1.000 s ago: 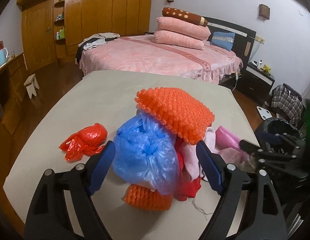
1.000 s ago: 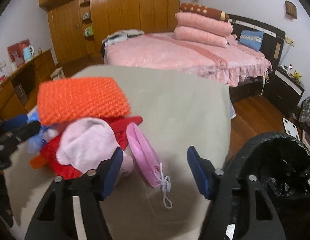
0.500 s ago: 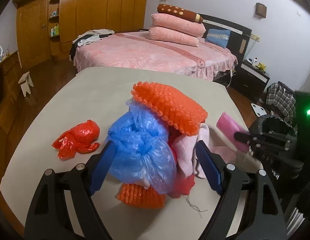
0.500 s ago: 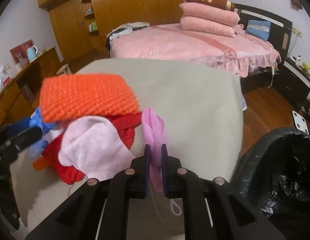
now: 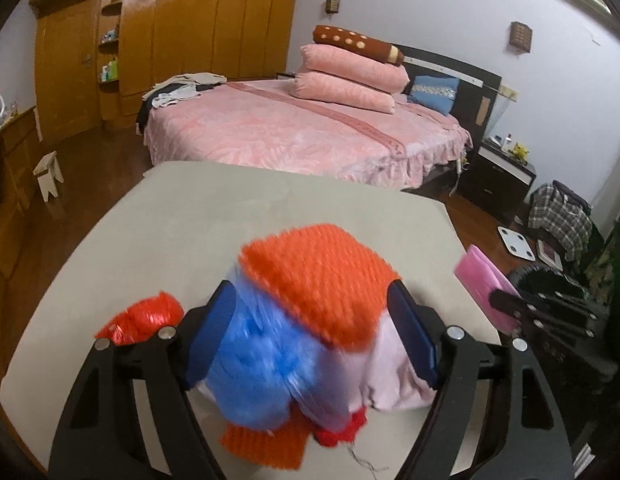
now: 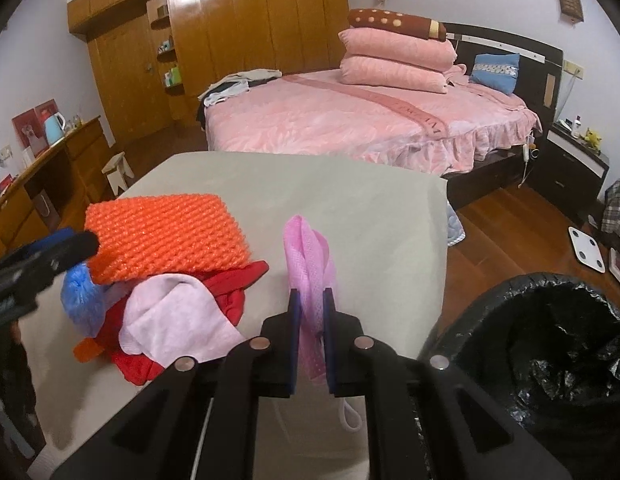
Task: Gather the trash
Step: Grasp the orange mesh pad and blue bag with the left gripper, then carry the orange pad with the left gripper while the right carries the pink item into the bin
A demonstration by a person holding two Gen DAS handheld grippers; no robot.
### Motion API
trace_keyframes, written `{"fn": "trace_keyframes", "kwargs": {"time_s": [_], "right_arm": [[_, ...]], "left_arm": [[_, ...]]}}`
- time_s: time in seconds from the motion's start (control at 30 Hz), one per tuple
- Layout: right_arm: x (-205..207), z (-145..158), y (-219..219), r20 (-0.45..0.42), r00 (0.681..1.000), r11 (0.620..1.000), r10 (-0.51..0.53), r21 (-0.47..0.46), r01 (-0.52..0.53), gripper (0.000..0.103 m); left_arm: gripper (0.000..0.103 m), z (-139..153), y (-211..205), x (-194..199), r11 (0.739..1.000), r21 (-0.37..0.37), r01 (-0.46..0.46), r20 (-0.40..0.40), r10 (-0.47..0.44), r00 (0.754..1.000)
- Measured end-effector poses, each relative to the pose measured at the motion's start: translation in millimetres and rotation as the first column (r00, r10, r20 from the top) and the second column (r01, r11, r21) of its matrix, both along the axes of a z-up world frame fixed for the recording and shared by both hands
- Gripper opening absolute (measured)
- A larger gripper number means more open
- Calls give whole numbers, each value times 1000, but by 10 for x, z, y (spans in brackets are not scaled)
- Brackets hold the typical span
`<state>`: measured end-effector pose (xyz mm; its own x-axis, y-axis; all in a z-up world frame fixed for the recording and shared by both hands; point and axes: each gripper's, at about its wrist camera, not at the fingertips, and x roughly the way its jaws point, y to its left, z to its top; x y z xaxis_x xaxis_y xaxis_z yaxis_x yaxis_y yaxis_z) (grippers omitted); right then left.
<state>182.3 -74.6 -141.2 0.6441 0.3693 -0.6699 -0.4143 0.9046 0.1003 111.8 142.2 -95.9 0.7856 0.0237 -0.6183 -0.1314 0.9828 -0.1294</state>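
Right gripper (image 6: 310,316) clamps the pink mesh pouch (image 6: 308,264), bin (image 6: 550,360) just to its right; left gripper (image 5: 310,336), jaws closing, straddles the blue bag (image 5: 262,364).

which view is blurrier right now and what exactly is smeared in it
Left wrist view: the trash pile between the left gripper is motion-smeared while the bed stays fairly crisp. Right wrist view: sharp throughout; the pink mesh clamped in the right gripper shows its weave, and glare streaks the wardrobe.

Both wrist cams look down-fwd, close over table (image 5: 182,216), sharing trash pile (image 6: 166,240) & bed (image 6: 350,120).
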Motion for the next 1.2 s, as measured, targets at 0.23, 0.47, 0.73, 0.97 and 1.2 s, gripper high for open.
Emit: {"fn": "trace_keyframes", "kwargs": {"time_s": [0.23, 0.47, 0.73, 0.97, 1.2], "right_arm": [[-7, 8, 18, 2, 1000, 1000, 11, -1, -11, 11], [-26, 26, -2, 0, 1000, 1000, 13, -8, -13, 11], [-51, 55, -32, 5, 1000, 1000, 13, -6, -13, 11], [-162, 140, -148, 9, 1000, 1000, 8, 8, -8, 11], [-297, 339, -290, 36, 999, 1000, -6, 26, 5, 11]], "left_arm": [[56, -184, 98, 266, 1000, -23, -2, -65, 1, 998], [24, -127, -17, 194, 999, -2, 35, -20, -36, 999], [17, 22, -202, -98, 998, -3, 69, 30, -69, 997], [15, -1, -371, -288, 998, 0, 63, 31, -63, 998], [15, 163, -540, -357, 996, 15, 89, 84, -90, 992]]}}
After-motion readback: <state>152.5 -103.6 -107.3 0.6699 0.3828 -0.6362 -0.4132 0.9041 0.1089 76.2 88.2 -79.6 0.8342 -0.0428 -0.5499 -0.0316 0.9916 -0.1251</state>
